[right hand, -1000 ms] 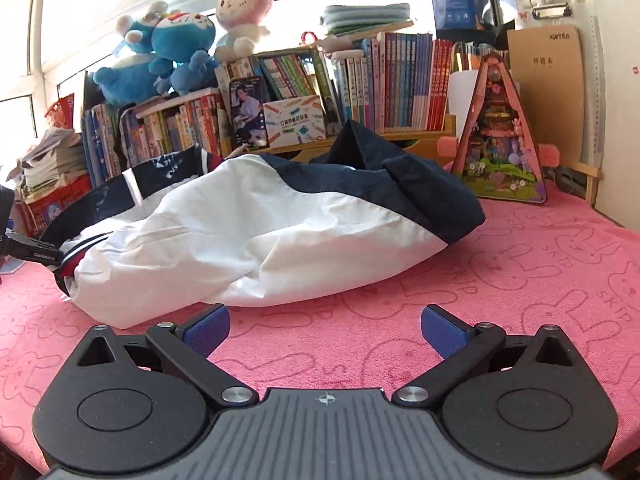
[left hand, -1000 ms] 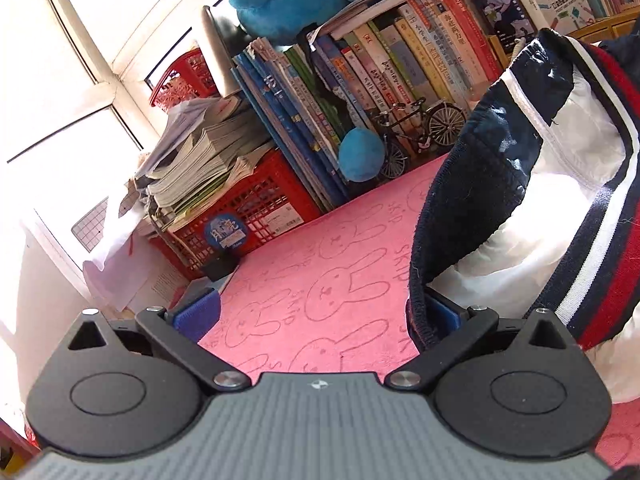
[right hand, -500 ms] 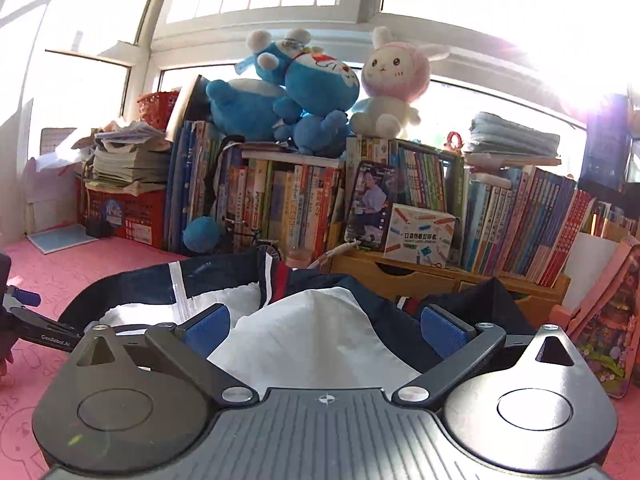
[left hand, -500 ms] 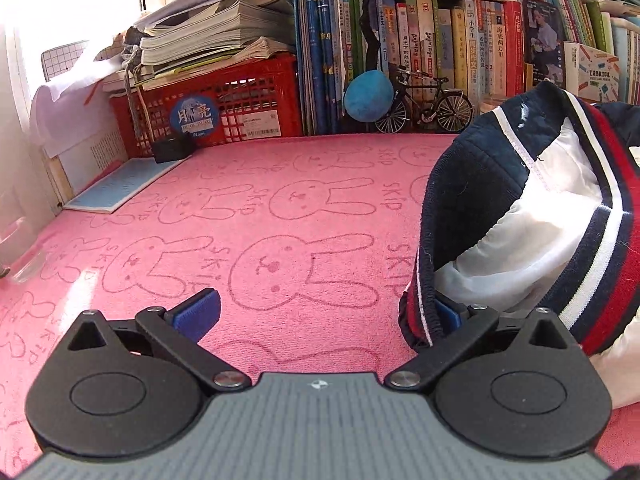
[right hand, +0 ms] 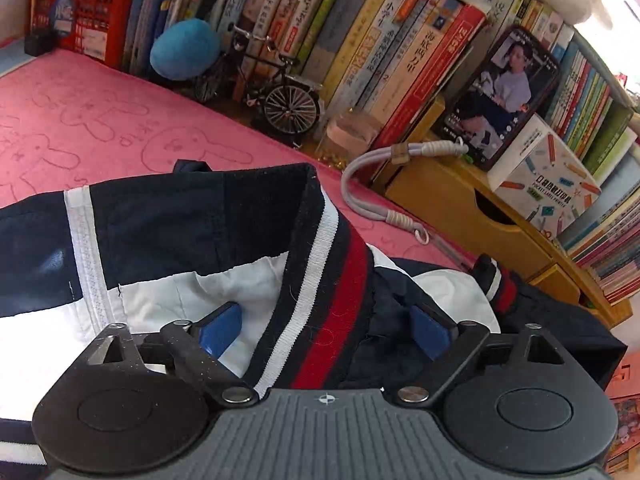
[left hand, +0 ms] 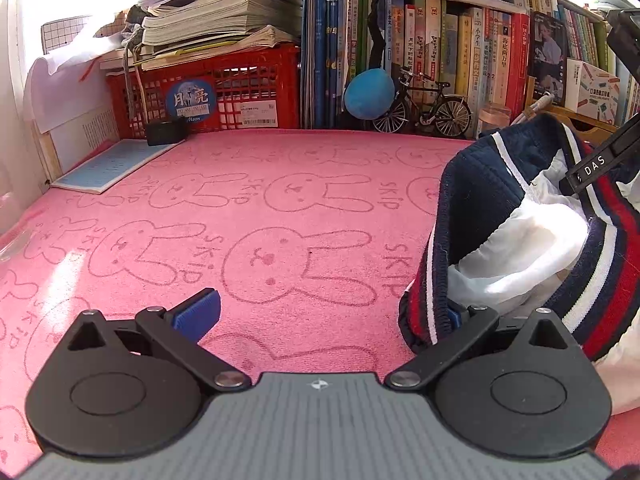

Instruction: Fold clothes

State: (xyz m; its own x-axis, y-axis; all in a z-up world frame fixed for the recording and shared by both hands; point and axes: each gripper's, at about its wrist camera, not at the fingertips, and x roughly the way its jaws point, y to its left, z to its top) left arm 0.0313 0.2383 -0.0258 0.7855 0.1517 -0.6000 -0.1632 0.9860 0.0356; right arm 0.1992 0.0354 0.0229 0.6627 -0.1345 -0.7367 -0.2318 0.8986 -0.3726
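Note:
A navy and white jacket [left hand: 516,236] with a red, white and navy ribbed band lies bunched on the pink rabbit-print cloth [left hand: 280,208]. My left gripper [left hand: 324,314] stands open low over the cloth at the jacket's left end. Its right pad is tucked behind the ribbed hem, and its left pad is bare. My right gripper [right hand: 325,332] hangs over the jacket [right hand: 160,280] with the ribbed band [right hand: 320,300] running between its blue pads. Its jaws are closing, with gaps still showing beside the band. One of its fingers [left hand: 600,164] shows in the left wrist view.
Rows of books [left hand: 440,52] line the back. A red basket [left hand: 224,92] under stacked papers stands at the back left, with a model bicycle [left hand: 424,108] and a blue plush ball [left hand: 366,94] beside it. A wooden drawer box [right hand: 480,208] and a corded rope [right hand: 372,184] lie close behind the jacket.
My right gripper swung from in front of the jacket to above its ribbed band, and its jaws narrowed. My left gripper rolled level and sank toward the cloth, then held still.

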